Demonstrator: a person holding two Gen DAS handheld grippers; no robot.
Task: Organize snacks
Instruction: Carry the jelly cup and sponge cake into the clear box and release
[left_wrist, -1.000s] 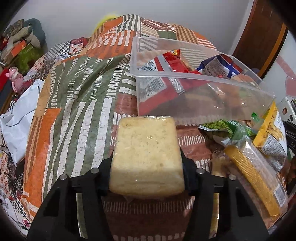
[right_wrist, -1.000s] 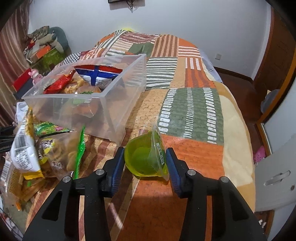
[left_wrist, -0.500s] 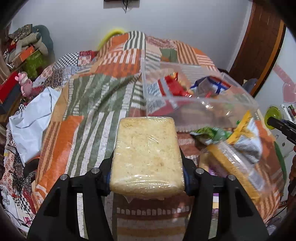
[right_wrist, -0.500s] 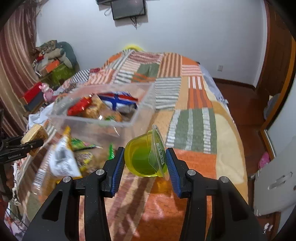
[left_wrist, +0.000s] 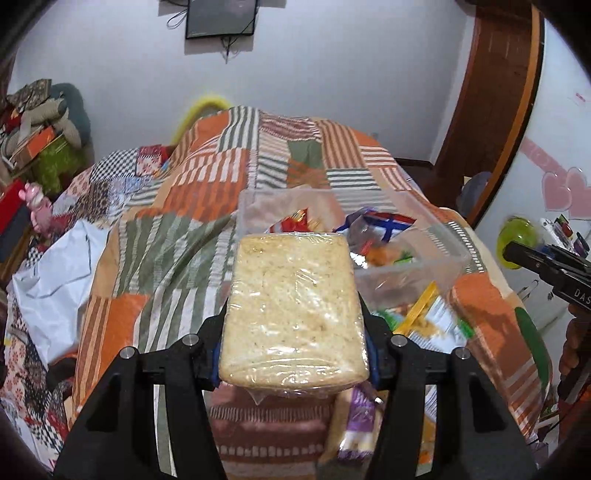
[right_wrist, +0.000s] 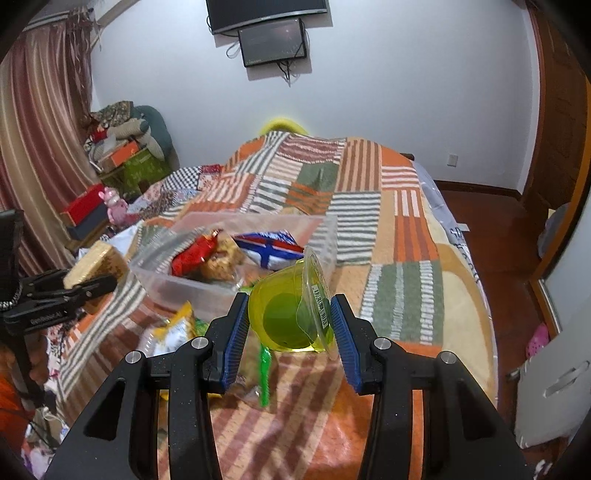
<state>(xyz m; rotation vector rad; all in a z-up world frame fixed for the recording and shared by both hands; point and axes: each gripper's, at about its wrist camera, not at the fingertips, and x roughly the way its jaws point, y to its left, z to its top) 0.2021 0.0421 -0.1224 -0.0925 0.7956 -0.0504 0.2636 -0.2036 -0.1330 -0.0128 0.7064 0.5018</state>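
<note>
My left gripper (left_wrist: 293, 354) is shut on a plastic-wrapped block of pale cake (left_wrist: 291, 310) and holds it in the air above the bed. My right gripper (right_wrist: 290, 332) is shut on a green jelly cup (right_wrist: 290, 317) lying on its side, also held high. A clear plastic bin (left_wrist: 406, 266) on the patchwork bedspread holds several snack bags; it also shows in the right wrist view (right_wrist: 184, 280). Loose snack packets (left_wrist: 424, 321) lie in front of the bin. Each gripper appears in the other's view: the left with its cake (right_wrist: 96, 262), the right with its cup (left_wrist: 517, 240).
The patchwork bedspread (right_wrist: 399, 229) covers the bed. A white bag (left_wrist: 55, 273) lies on the left side. Boxes and soft toys (right_wrist: 125, 155) are piled by the curtain. A wooden door (left_wrist: 491, 110) and a white cabinet (right_wrist: 554, 384) stand on the right.
Both grippers have risen well above the bed with their loads; the bin and the loose snacks now look smaller and lower. Both grips are unchanged.
</note>
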